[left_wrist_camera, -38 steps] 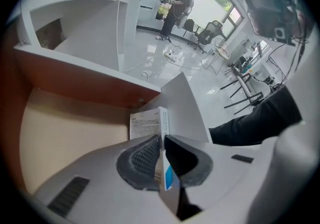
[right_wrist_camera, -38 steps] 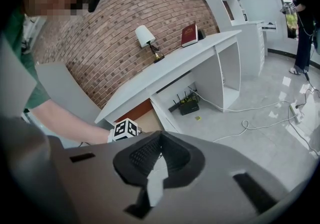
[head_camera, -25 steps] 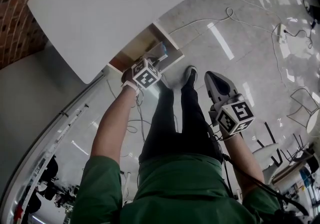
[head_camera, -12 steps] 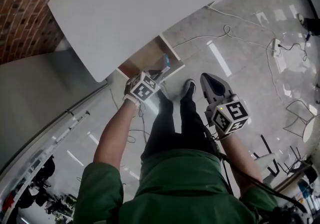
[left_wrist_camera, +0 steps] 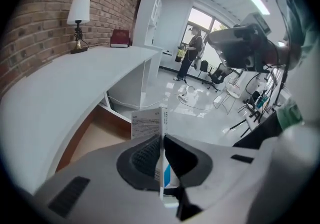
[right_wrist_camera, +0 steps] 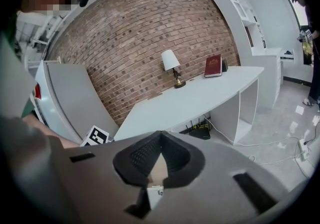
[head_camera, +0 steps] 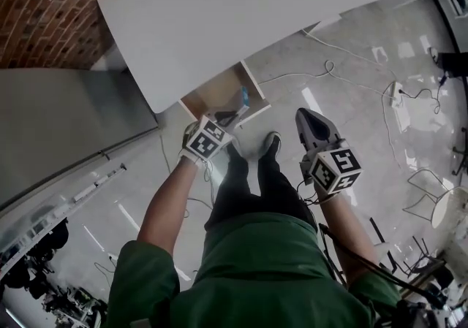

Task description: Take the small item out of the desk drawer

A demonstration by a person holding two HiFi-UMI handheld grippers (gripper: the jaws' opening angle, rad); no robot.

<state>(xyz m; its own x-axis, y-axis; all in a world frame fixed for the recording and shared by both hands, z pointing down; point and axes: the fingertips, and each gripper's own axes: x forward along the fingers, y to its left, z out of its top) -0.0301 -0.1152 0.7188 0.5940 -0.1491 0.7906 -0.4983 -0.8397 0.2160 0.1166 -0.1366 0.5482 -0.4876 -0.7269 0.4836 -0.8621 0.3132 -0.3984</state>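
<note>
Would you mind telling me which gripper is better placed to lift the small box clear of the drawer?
Left. The left gripper is shut on the small box at the open drawer; the right gripper is shut, empty, off over the floor.

White-and-blue box (left_wrist_camera: 148, 124); white desk (head_camera: 241, 20); red brick wall (head_camera: 44, 5).

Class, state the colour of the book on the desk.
The book is dark red, clearest in the right gripper view.
</note>
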